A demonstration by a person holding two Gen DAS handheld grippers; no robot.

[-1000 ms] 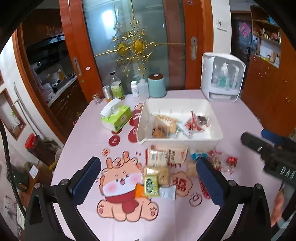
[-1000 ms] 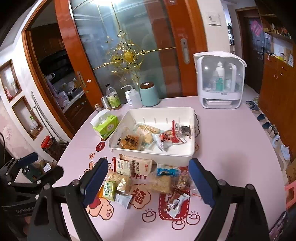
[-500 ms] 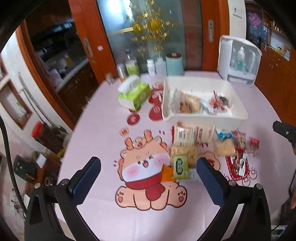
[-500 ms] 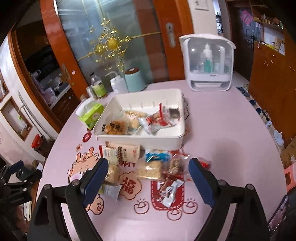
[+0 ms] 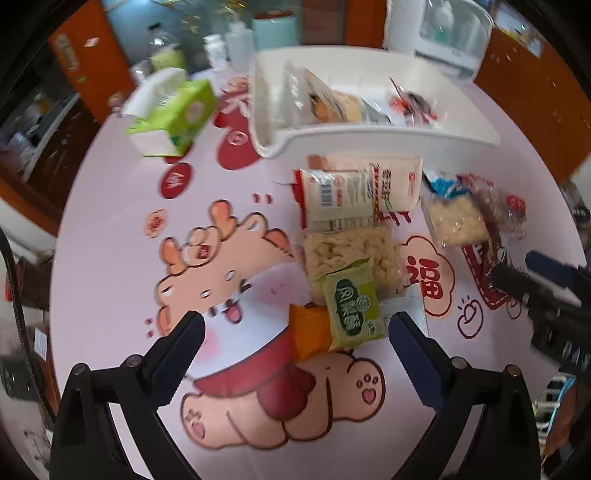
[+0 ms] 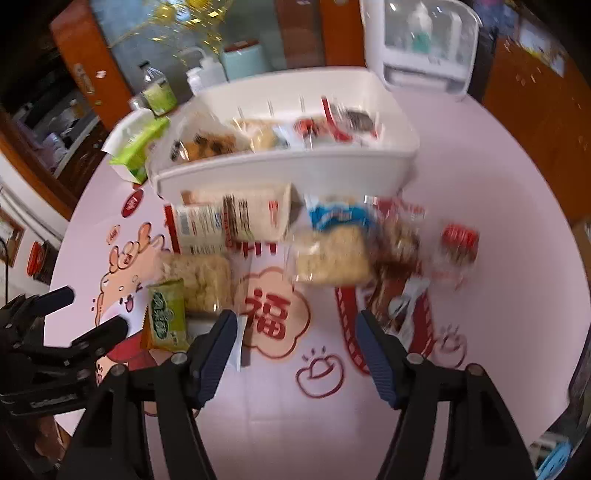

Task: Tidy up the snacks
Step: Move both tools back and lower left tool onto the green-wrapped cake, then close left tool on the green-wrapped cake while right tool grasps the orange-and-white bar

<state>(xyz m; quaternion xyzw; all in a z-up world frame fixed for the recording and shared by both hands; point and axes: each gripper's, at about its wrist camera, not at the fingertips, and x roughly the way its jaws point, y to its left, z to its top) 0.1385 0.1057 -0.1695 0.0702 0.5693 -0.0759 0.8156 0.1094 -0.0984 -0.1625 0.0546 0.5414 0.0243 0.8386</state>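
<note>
Loose snack packets lie on the pink table in front of a white bin (image 5: 369,136) that holds several more. My left gripper (image 5: 295,321) hangs open just above a green packet (image 5: 354,310) and an orange packet (image 5: 310,332), touching neither. Behind those lie a clear packet of pale puffs (image 5: 351,254) and a white-and-red cracker packet (image 5: 358,192). My right gripper (image 6: 295,317) is closing, with nothing between its jaws. It hovers over the red sticker, near a rice crisp block (image 6: 332,254) and a silver-wrapped candy (image 6: 406,306). The bin (image 6: 280,173) stands just beyond.
A green tissue box (image 5: 173,114) sits left of the bin. Bottles, a teal canister (image 5: 275,26) and a white countertop cabinet (image 5: 439,33) line the far edge. The other gripper shows at the side of each view, right gripper (image 5: 528,269) and left gripper (image 6: 85,314).
Both grippers have dropped toward the table and tipped downward, so the loose snacks now sit close under them. The right gripper's jaws have narrowed.
</note>
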